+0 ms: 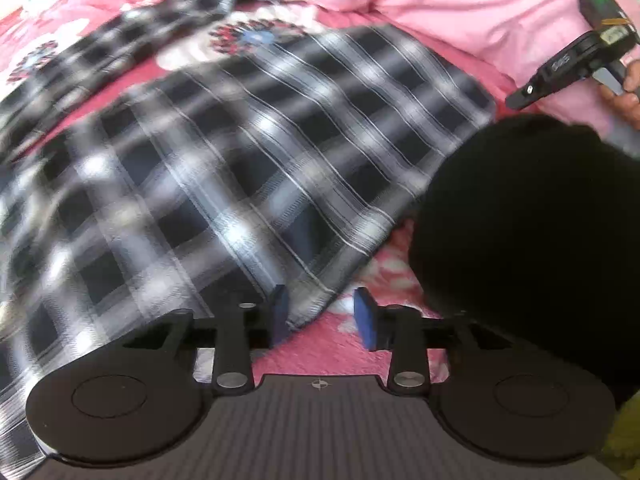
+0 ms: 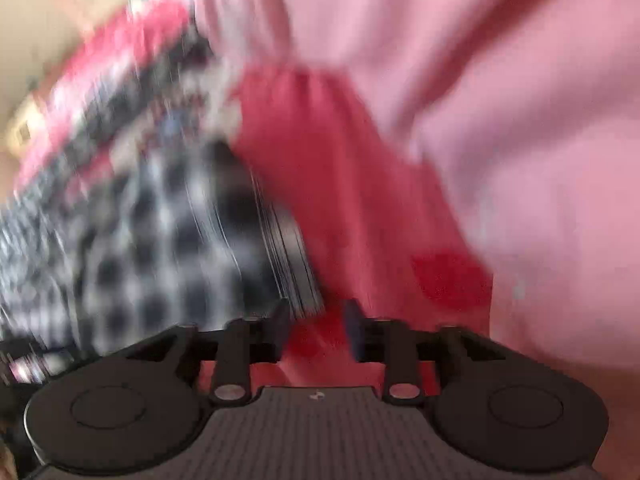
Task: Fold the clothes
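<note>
A black-and-white checked shirt (image 1: 248,152) lies spread over a bed covered by a pink floral bedsheet (image 1: 332,344), with one sleeve (image 1: 132,44) trailing off toward the far left. The left tongs (image 1: 322,314) stand released, blue pads apart; the near corner of the shirt's hem sits just by the left pad (image 1: 280,312), though the pads do not press on it, and bare sheet shows in the gap. A large black mass (image 1: 532,240), too dark to make out, fills the right side of the left view and hides the shirt's right edge and the bed behind it. On the far side a rumpled pale pink blanket (image 1: 420,4) is bunched against the shirt. At far right, the other handheld device (image 1: 580,64) with a green light shows, gripped by a hand (image 1: 628,92).

The right view is heavily blurred. The right tongs (image 2: 316,328) also stand released, nothing clamped, over red-pink sheet; the shirt's folded edge (image 2: 288,264) lies just left of them, and the pale blanket crowds in from the right
</note>
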